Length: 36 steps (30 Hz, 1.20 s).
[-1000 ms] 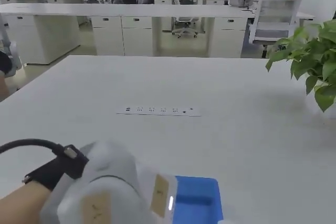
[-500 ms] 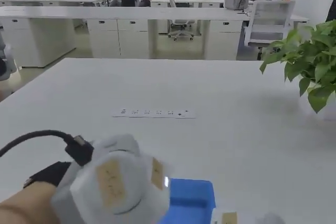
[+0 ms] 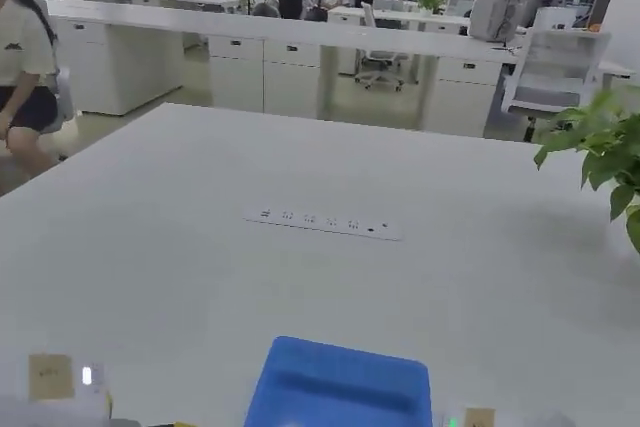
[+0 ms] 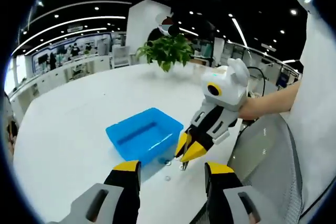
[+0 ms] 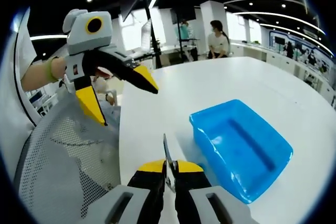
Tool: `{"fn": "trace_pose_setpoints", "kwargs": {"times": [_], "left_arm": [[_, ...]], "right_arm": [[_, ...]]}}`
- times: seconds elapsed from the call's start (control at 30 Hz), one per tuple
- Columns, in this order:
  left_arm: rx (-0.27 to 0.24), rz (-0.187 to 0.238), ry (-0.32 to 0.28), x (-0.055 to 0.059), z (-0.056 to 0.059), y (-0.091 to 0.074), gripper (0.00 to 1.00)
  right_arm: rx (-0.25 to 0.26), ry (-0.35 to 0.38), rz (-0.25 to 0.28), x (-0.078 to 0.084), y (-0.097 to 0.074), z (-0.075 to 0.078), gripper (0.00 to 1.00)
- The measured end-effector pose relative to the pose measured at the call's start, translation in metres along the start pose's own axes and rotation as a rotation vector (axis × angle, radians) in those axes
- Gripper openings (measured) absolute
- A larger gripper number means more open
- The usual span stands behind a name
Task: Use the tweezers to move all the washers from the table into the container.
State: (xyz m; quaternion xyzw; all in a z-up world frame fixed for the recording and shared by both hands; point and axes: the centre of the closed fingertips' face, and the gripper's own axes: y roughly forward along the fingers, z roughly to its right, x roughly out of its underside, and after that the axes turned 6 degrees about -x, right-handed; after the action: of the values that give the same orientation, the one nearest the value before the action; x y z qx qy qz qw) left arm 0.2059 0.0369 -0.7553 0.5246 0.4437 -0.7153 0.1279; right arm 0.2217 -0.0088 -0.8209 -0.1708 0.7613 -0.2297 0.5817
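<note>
The blue container (image 3: 340, 387) sits on the white table (image 3: 200, 277) close to its near edge. In the left gripper view my left gripper (image 4: 173, 167) is open with nothing between its jaws, aimed at the container (image 4: 142, 135). Two small washers (image 4: 167, 164) lie on the table just in front of the container. My right gripper (image 4: 189, 150) reaches in from the right. It is shut on thin metal tweezers (image 5: 167, 161), whose tips hang over the washers. In the right gripper view the left gripper (image 5: 125, 100) stands open at the upper left of the container (image 5: 241, 148).
A recessed power strip (image 3: 322, 223) lies mid-table. A leafy plant (image 3: 610, 162) stands at the table's right side. A mesh chair back (image 5: 68, 156) is close behind the grippers. A person (image 3: 25, 67) sits off to the left, with desks beyond.
The gripper that filled the lower left of the head view has dropped to the bottom edge, uncovering the container. The head camera has swung a little to the left.
</note>
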Motion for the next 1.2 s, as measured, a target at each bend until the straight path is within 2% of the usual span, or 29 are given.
{"fn": "trace_pose_setpoints", "kwargs": {"times": [0.07, 0.13, 0.2, 0.33, 0.37, 0.4, 0.47, 0.5, 0.53, 0.57, 0.6, 0.83, 0.93, 1.0, 1.1, 1.2], "left_arm": [[-0.047, 0.052, -0.033, -0.003, -0.007, -0.006, 0.49], [-0.104, 0.1, -0.038, -0.005, -0.013, -0.012, 0.5], [-0.138, 0.121, -0.029, -0.004, -0.015, -0.015, 0.53], [-0.204, 0.135, 0.001, 0.002, -0.017, -0.015, 0.61], [-0.234, 0.158, 0.009, 0.002, -0.02, -0.015, 0.63], [-0.24, 0.166, -0.001, 0.003, -0.021, -0.013, 0.64], [-0.27, 0.163, 0.004, 0.008, -0.028, -0.007, 0.66], [-0.302, 0.106, 0.018, 0.015, -0.035, -0.007, 0.68], [-0.314, 0.119, 0.013, 0.013, -0.037, -0.008, 0.71], [-0.315, 0.174, -0.003, 0.006, -0.035, -0.009, 0.75], [-0.3, 0.195, -0.028, 0.004, -0.033, -0.009, 0.78], [-0.312, 0.203, -0.069, 0.004, -0.037, -0.01, 0.79], [-0.315, 0.209, -0.078, 0.004, -0.038, -0.011, 0.8], [-0.314, 0.202, -0.074, 0.005, -0.038, -0.01, 0.79], [-0.315, 0.198, -0.064, 0.006, -0.038, -0.01, 0.78], [-0.337, 0.214, -0.06, 0.003, -0.042, -0.013, 0.78]], "right_arm": [[0.007, 0.0, 0.001, 0.001, 0.0, -0.001, 0.03], [0.022, 0.013, 0.01, 0.002, 0.0, 0.0, 0.03], [0.033, 0.032, 0.025, 0.002, 0.0, 0.0, 0.03], [0.055, 0.032, 0.032, 0.002, 0.0, 0.001, 0.03], [0.065, 0.024, 0.028, 0.002, 0.001, 0.002, 0.03], [0.07, 0.025, 0.026, 0.002, 0.0, 0.003, 0.02], [0.101, 0.068, 0.046, 0.002, -0.002, 0.008, 0.02], [0.111, 0.095, 0.061, 0.003, -0.002, 0.011, 0.02], [0.12, 0.139, 0.082, 0.003, -0.004, 0.014, 0.03], [0.132, 0.154, 0.091, 0.004, -0.005, 0.018, 0.03], [0.138, 0.158, 0.09, 0.005, -0.006, 0.02, 0.03], [0.133, 0.19, 0.115, 0.002, -0.003, 0.021, 0.02], [0.126, 0.257, 0.141, 0.003, -0.005, 0.022, 0.02], [0.126, 0.265, 0.142, 0.003, -0.009, 0.022, 0.02], [0.121, 0.286, 0.177, -0.005, -0.019, 0.023, 0.02], [0.122, 0.294, 0.196, -0.013, -0.028, 0.025, 0.02]]}}
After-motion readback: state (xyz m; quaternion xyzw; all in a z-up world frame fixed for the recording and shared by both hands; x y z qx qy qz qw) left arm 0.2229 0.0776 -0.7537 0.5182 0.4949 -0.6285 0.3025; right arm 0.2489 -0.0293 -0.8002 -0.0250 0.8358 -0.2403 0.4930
